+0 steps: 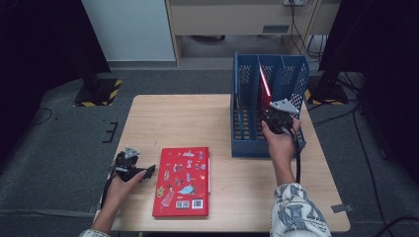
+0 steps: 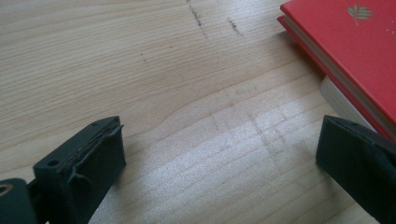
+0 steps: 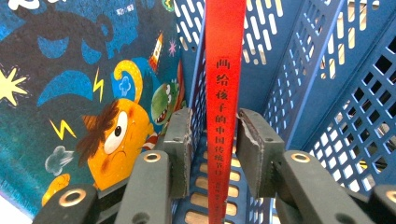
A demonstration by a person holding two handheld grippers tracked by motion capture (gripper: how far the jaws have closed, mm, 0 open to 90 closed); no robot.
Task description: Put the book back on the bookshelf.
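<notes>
right tool straddling red book spine, pads not yet touching | I'd clench squarely, keep it upright in blue rack | left tool released, desk's 8 o'clock

The thin red book standing in the blue rack has a line of dark Chinese signs running down its red spine; they seem to read 画给孩子的中国传统节日, but the lowest ones are too blurry to be sure. The red book lying flat on the counter has a square code and a barcode near its lower edge, both too small to read. The blue picture book has bits of white letters at its top edge, cut off.
</notes>
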